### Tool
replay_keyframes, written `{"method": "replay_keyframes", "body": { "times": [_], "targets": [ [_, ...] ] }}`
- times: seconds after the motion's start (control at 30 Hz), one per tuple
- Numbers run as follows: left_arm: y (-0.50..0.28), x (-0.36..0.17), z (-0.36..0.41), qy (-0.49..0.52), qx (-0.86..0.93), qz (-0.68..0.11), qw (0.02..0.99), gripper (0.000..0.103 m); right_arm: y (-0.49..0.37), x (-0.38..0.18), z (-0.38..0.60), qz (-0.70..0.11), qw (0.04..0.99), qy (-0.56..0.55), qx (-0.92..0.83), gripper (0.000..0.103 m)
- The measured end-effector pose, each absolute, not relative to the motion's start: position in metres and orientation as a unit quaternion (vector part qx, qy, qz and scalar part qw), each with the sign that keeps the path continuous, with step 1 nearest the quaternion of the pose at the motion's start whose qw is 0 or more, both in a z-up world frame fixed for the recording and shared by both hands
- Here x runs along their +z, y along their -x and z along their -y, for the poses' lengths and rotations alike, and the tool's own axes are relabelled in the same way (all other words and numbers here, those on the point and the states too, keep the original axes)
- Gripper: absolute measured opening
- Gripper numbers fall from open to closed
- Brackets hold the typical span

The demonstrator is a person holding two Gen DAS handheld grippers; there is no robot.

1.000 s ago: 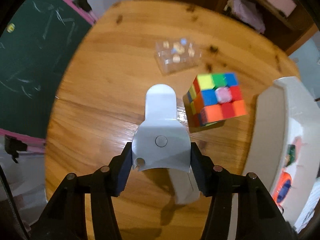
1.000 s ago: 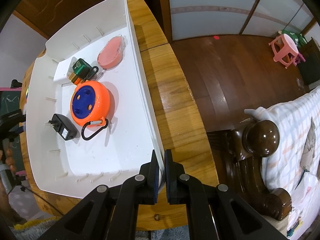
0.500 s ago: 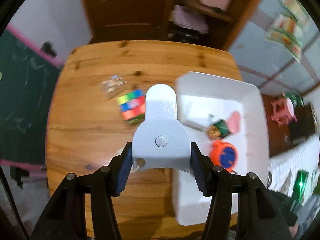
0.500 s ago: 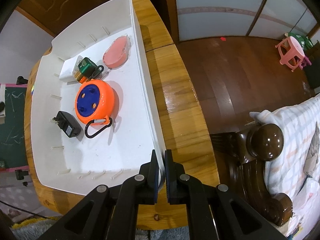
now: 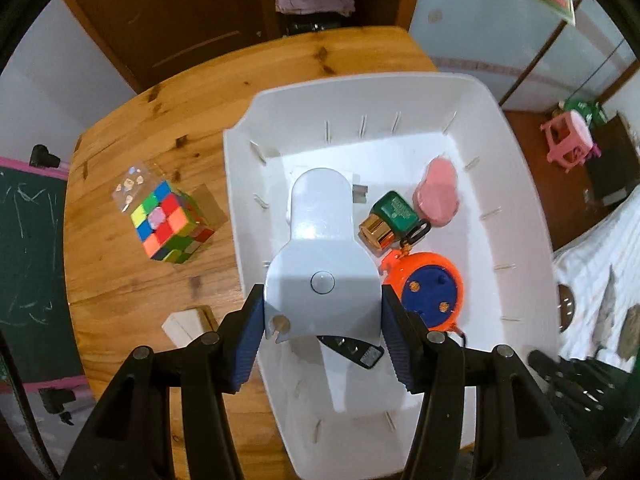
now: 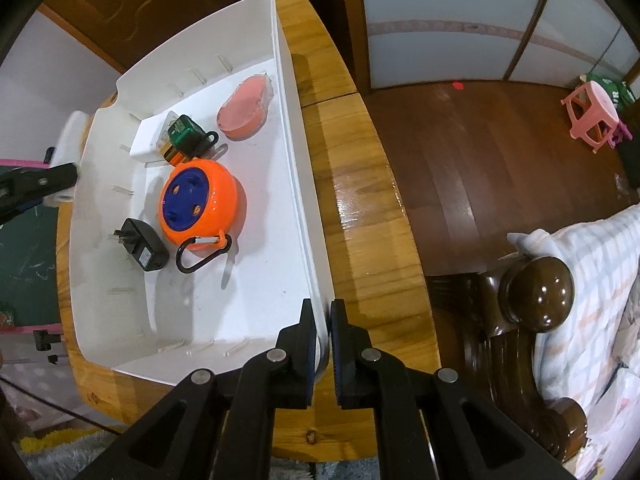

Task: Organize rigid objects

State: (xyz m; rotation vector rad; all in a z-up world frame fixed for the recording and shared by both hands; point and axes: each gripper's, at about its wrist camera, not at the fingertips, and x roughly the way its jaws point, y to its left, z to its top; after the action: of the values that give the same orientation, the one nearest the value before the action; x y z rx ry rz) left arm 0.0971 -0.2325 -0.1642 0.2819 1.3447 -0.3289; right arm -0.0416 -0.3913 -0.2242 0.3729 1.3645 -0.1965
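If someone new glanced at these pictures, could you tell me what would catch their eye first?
Probably the pale grey paddle-shaped piece clamped in the left tool above the white bin. Next, the orange-and-blue reel inside the bin, and the colourful puzzle cube on the wooden table beside it.

Bright indoor light, glare on wood, fisheye-bent dark edges, slight blur

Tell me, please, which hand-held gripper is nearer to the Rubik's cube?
Left. The left hand-held gripper, carrying a grey plastic piece, hangs over the white bin beside the Rubik's cube. The right hand-held gripper clamps the bin's far wall.
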Motion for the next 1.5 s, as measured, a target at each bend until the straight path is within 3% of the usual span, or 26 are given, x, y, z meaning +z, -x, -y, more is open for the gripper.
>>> {"method": "replay_keyframes", "body": {
  "times": [0.7, 0.87, 0.97, 1.5],
  "targets": [
    [-0.107, -0.229, 0.257, -0.194, -0.11, -0.658, 0.719, 0.06, 0.039, -0.223, 0.389, -0.63, 0.76, -0.146, -0.068, 0.008],
    [-0.105, -0.215, 0.256, -0.188, -0.125, -0.646, 0.729, 0.075, 0.039, -0.223, 0.39, -0.63, 0.759, -0.147, -0.069, 0.008],
    [-0.1, -0.205, 0.256, -0.2, -0.127, -0.631, 0.738, 0.077, 0.039, -0.223, 0.39, -0.631, 0.758, -0.15, -0.072, 0.008],
    [-0.089, -0.122, 0.19, -0.147, -0.107, -0.568, 0.803, 0.078, 0.039, -0.224, 0.394, -0.631, 0.751, -0.173, -0.089, 0.007]
  ]
}}
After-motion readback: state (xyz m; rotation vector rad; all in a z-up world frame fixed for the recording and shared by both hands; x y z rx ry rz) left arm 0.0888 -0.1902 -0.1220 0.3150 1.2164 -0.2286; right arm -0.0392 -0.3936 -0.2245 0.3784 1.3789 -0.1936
